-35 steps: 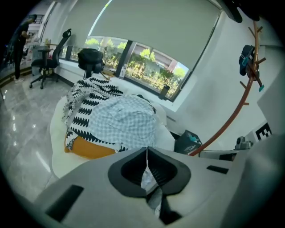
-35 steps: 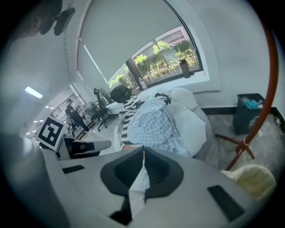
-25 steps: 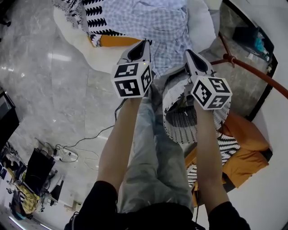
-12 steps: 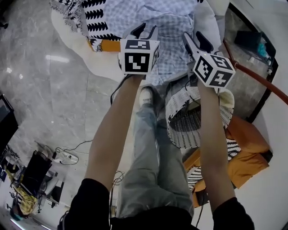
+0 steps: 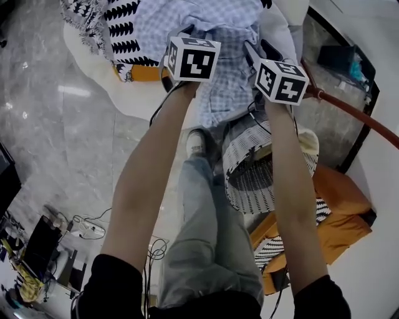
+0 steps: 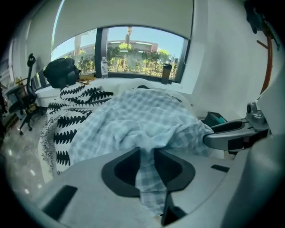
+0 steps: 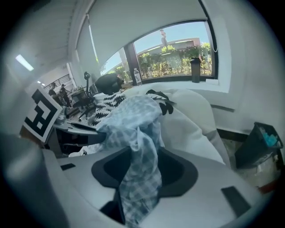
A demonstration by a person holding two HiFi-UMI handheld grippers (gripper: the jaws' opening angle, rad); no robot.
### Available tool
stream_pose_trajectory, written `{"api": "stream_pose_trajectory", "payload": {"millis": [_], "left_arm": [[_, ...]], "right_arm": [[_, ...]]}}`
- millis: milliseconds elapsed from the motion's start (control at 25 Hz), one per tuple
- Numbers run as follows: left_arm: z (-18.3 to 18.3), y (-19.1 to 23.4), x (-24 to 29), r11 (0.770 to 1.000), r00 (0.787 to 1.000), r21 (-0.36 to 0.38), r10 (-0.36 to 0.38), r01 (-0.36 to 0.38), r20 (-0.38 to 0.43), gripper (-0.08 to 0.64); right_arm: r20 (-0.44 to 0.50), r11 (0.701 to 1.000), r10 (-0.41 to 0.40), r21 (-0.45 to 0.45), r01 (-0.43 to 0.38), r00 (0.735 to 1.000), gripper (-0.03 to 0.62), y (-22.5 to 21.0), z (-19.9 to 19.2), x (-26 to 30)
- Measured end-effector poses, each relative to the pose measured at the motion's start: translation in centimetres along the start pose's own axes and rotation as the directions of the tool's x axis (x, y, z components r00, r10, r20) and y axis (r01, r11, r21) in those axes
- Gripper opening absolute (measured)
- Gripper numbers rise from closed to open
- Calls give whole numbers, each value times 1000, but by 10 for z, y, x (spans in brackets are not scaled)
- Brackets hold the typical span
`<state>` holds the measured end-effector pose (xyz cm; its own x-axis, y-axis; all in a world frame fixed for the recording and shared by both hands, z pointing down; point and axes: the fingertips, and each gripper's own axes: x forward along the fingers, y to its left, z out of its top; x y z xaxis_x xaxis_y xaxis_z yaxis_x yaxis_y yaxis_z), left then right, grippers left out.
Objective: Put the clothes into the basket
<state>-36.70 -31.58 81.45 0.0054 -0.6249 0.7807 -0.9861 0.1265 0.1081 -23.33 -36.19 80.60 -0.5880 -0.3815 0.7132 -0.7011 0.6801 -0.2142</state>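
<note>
Shirt (image 5: 224,43) cloth lies loose between half-hidden, opening fingers (image 6: 118,171) of left gripper (image 6: 147,162), right gripper (image 7: 142,167).

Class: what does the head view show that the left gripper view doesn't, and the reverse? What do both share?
Head view only: the woven basket, the person's legs, floor cables. Left gripper view only: the window, and the checked shirt lying between the opening jaws of the left gripper. Both: that shirt and the black-and-white throw.

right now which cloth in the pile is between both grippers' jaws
The blue checked shirt: it runs between the opening jaws of the left gripper and the right gripper. The black-and-white throw lies beside it, outside both.
</note>
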Motion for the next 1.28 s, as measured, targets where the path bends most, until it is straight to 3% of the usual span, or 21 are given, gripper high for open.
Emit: {"api": "stream_pose_trajectory", "payload": {"millis": [40, 80, 120, 240, 440, 680, 920, 1080, 1200, 1280], "left_arm": [[-3, 3, 0, 1000, 1000, -2, 25, -25, -7, 44], [-7, 4, -2, 999, 999, -2, 43, -43, -15, 18], [-11, 3, -4, 999, 999, 0, 49, -49, -20, 18], [-10, -9, -16, 1000, 1000, -18, 20, -20, 6, 13], [2, -30, -71, 996, 992, -61, -53, 60, 111, 12], [14, -56, -163, 992, 975, -87, -76, 96, 209, 11], [47, -104, -264, 982, 940, -114, -106, 150, 325, 11], [54, -164, -345, 968, 917, -156, -126, 197, 379, 11], [59, -212, -401, 963, 907, -115, -184, 243, 378, 11], [70, -243, -437, 958, 896, -79, -228, 277, 380, 11]], "right_arm": [[-4, 1000, 10, -1, -10, 1000, 159, 2, -1, 0], [-15, 1000, 28, -14, -28, 999, 66, 7, -4, 0], [-31, 998, 53, -38, -54, 998, 20, 14, -7, -1], [-49, 988, 115, -97, -119, 992, 17, 28, -5, -15], [66, 981, 193, -30, -192, 979, 15, 49, 24, -67], [216, 957, 277, 28, -290, 936, 15, 84, 49, -156], [330, 959, 269, -1, -285, 905, 15, 96, 80, -260], [341, 959, 280, -60, -276, 898, 15, 99, 87, -359], [387, 970, 238, -48, -238, 891, 15, 94, 93, -436], [436, 973, 228, -59, -225, 871, 15, 90, 103, -487]]}}
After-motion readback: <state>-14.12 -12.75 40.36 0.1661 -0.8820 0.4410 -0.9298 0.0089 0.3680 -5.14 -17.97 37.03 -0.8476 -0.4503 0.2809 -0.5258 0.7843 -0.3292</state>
